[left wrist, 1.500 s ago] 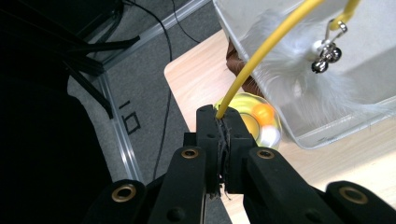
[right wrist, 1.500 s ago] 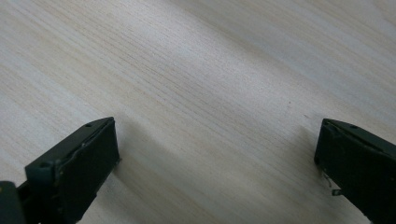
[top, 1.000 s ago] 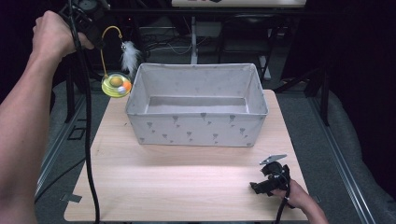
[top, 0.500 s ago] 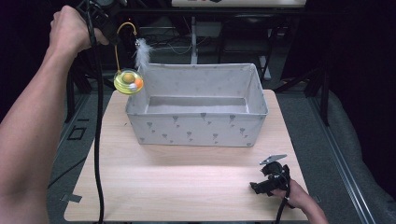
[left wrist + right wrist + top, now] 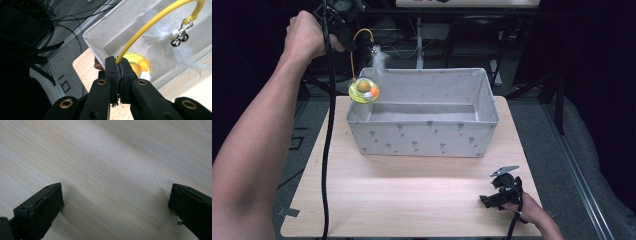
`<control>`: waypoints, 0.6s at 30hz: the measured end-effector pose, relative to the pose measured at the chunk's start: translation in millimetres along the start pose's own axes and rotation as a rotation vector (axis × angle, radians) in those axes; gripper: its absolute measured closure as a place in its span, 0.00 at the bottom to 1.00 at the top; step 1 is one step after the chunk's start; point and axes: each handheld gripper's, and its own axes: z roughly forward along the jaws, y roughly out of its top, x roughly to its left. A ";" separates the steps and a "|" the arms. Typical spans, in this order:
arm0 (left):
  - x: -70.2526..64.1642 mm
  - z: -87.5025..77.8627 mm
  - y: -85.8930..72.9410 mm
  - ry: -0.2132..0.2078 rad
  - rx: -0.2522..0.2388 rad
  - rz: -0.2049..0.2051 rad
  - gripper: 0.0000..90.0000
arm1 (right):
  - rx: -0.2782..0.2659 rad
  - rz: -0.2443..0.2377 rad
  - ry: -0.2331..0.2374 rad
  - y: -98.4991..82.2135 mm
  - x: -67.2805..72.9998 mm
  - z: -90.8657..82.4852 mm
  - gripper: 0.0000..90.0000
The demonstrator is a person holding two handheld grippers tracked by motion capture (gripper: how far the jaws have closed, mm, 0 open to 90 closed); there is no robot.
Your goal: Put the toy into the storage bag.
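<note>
A cat toy hangs from my left gripper (image 5: 349,42), which is shut on its yellow arched wire (image 5: 362,32). The toy's yellow disc (image 5: 363,91), carrying an orange and a white ball, dangles at the left rear corner of the grey fabric box (image 5: 427,137). A white feather (image 5: 379,60) hangs off the wire. In the left gripper view the jaws (image 5: 117,63) pinch the wire (image 5: 150,26), with the feather (image 5: 160,40), a small bell (image 5: 180,40) and the blurred disc (image 5: 138,67) beyond. My right gripper (image 5: 499,192) rests open on the table; nothing lies between its jaws (image 5: 116,205).
The box stands open-topped on the far half of the light wooden table (image 5: 412,200), and its inside looks bare. Dark floor, cables and metal stands surround the table. The left gripper's cable (image 5: 328,150) hangs down across the table's left side.
My left gripper has carried the toy to the right, from beside the box's left wall to its left rear corner. The right gripper has stayed put.
</note>
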 end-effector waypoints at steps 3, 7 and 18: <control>-4.0 4.8 0.9 -0.013 0.001 0.010 0.98 | 0.001 -0.001 0.001 0.0 0.1 0.0 0.00; -11.4 11.7 1.0 -0.030 0.001 0.029 0.98 | 0.001 -0.001 0.001 0.0 0.1 -0.1 0.00; -29.5 35.3 -3.4 -0.065 0.004 0.061 0.98 | 0.006 0.001 0.001 0.0 1.0 -0.4 0.00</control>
